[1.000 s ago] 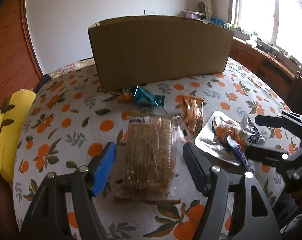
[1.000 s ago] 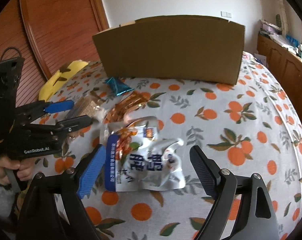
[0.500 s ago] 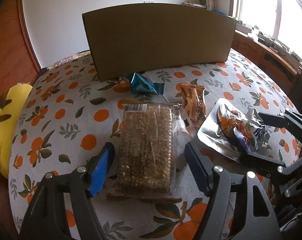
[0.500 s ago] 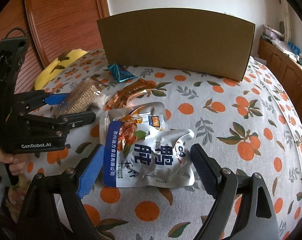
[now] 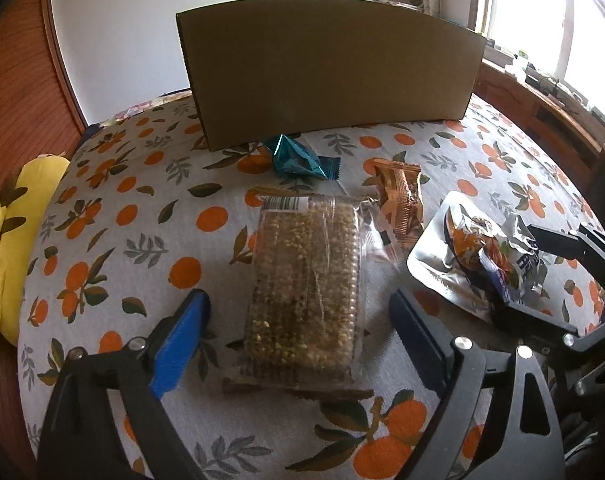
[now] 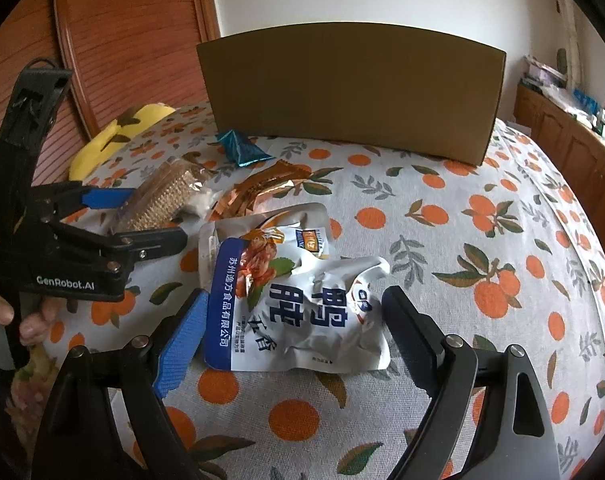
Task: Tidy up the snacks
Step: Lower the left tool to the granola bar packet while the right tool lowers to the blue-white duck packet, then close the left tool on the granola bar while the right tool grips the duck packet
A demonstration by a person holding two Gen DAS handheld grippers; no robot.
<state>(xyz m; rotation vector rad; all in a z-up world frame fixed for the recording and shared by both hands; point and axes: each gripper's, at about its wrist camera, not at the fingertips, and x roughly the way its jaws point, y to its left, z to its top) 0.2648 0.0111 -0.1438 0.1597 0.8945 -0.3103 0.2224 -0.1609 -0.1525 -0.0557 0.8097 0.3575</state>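
Snacks lie on a cloth-covered tabletop [image 6: 482, 208] printed with oranges and leaves, in front of an upright cardboard box [image 5: 326, 68]. The clear-wrapped grain bar pack [image 5: 306, 288], a long, knobbly rectangle, sits between the fingers of the left gripper [image 5: 298, 332], whose jaws stand wide apart on either side of it without touching. The silver pouch [image 6: 298, 292], crinkled foil with a blue band and large blue characters, lies between the spread jaws of the right gripper [image 6: 294, 324], also not clamped.

The right wrist view alone shows the pouch's printed face and a hand [image 6: 6, 316] on the left gripper's handle; from there the grain bar pack looks raised at its far end, resting against that gripper. The left wrist view shows the pouch edge-on, its plain silver back curling up, and the pack's label end.

Beyond the pack, an orange-brown wrapper [image 5: 398, 200] with crimped ends lies just beside it, and a teal foil packet [image 5: 298, 156] sits close to the box's base. A yellow cushion [image 5: 14, 240] rests at the left edge. To the right of the pouch the cloth is open up to the tabletop's rim; wooden cabinets [image 6: 574, 152] stand beyond.
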